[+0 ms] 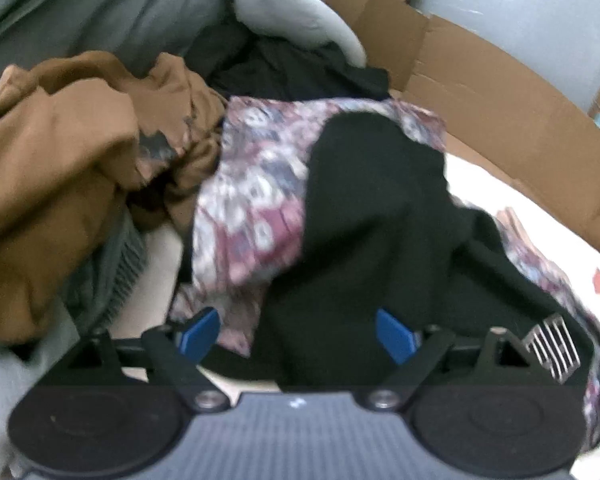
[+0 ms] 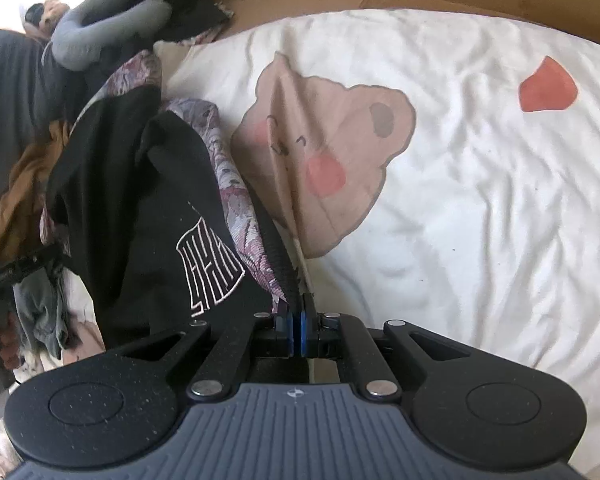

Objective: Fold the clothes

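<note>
No readable words or numbers anywhere. Only a white line-drawn emblem (image 2: 210, 266) of stacked angular strokes, printed on the black garment (image 2: 140, 200) at lower left of the right wrist view, too stylized to read; same emblem (image 1: 554, 346) blurred at lower right of the left wrist view.

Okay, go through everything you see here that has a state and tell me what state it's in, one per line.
Left gripper: open, nothing pinched.
Right gripper: shut on the black garment's edge.
Black garment: crumpled, lifted at one edge.
Patterned garment: rumpled under the black one.
Brown garment: bunched, unfolded.
Bedsheet: wrinkled.
Cardboard box: open.
</note>
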Motion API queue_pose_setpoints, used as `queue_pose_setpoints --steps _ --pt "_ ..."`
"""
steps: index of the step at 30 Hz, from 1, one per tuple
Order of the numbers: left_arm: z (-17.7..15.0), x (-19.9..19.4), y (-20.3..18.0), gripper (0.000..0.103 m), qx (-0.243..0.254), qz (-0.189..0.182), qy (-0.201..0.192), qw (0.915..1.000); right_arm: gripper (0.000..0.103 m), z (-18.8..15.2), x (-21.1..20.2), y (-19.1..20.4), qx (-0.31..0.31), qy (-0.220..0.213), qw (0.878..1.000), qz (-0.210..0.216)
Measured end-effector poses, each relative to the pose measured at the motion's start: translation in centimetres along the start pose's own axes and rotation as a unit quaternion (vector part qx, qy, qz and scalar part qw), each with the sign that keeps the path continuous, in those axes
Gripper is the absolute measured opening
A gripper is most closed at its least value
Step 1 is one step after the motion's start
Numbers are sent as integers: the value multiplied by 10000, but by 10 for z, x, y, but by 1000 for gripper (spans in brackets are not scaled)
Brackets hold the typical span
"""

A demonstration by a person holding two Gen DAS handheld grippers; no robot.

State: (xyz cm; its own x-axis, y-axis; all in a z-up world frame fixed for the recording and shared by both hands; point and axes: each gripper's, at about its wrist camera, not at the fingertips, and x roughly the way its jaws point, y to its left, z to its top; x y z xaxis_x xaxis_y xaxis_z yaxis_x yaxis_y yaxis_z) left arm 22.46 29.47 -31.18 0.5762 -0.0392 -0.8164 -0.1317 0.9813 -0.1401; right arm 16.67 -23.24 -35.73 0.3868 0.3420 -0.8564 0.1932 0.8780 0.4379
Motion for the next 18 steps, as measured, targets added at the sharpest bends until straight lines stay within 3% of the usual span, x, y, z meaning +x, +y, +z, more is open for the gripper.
queue_pose_setpoints --steps 4,8,10,16,18 --pt "23 9 5 98 -71 -73 -191 9998 1 -1 -5 -3 5 -86 9999 -98" --pt "42 37 6 98 -40 -54 -68 10000 1 2 -12 -8 166 -224 9993 -244" --pt "45 45 6 96 -303 -220 35 9993 0 1 -14 -13 272 -247 9987 -341" --pt "41 51 -18 63 -335 -401 380 9979 1 0 -22 -7 197 -232 9985 -465" --pt "38 47 -24 45 -305 -428 394 9978 1 -1 -28 -4 185 -195 9979 -588"
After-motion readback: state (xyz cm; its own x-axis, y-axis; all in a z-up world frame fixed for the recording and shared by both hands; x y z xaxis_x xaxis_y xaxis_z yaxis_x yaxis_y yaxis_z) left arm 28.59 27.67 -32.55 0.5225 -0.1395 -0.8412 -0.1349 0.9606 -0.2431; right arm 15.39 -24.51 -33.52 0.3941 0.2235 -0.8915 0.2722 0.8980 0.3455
